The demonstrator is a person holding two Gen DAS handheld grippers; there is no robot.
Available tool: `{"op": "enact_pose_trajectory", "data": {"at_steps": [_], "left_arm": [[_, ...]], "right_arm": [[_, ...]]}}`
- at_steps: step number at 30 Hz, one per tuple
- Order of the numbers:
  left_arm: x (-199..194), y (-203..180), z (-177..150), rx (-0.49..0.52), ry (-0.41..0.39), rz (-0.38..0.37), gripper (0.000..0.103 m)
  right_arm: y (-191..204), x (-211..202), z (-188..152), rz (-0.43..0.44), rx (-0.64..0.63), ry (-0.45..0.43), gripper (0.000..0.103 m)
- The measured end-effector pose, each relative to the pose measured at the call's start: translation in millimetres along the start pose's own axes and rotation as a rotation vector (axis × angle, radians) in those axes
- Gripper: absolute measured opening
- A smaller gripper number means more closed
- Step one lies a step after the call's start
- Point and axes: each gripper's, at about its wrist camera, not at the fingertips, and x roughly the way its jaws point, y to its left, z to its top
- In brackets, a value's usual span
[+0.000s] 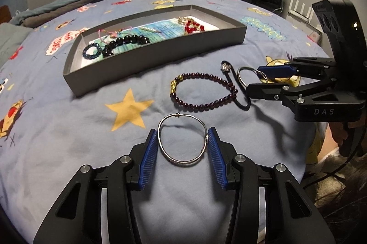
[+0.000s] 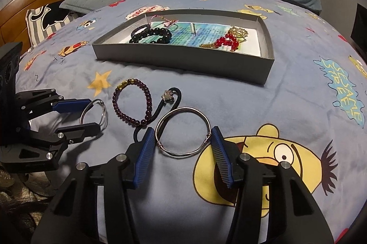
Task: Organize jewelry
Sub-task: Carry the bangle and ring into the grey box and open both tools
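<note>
Roughly halfway: on the bed, the grey tray near its middle already holds several beaded pieces, while four lie loose toward the near edge. Left gripper jaws straddle one silver bangle, wide apart; right gripper jaws likewise bracket another thin, wire-wrapped bangle, neither clamped.

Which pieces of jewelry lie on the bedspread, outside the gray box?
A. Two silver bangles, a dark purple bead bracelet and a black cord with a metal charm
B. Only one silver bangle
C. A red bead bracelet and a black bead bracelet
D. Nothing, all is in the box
A: each open gripper, left gripper and right gripper, frames a silver bangle; between them lie the purple bead bracelet and the black cord, outside the gray box.
</note>
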Motion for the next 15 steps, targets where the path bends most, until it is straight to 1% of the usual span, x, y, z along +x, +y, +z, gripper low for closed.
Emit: {"op": "enact_pose_trajectory", "data": {"at_steps": [5,15], "left_arm": [[-10.0,5.5,5.1,-0.018,-0.019,-0.014,0.046],[-18.2,15.8,13.5,-0.024,-0.037,0.0,0.047]], "right_arm": [[-0.4,-7.8,4.5,-0.008,0.0,-0.018,0.05],[-1.5,-15.4,12.3,-0.019,-0.005,-0.039,0.05]]}}
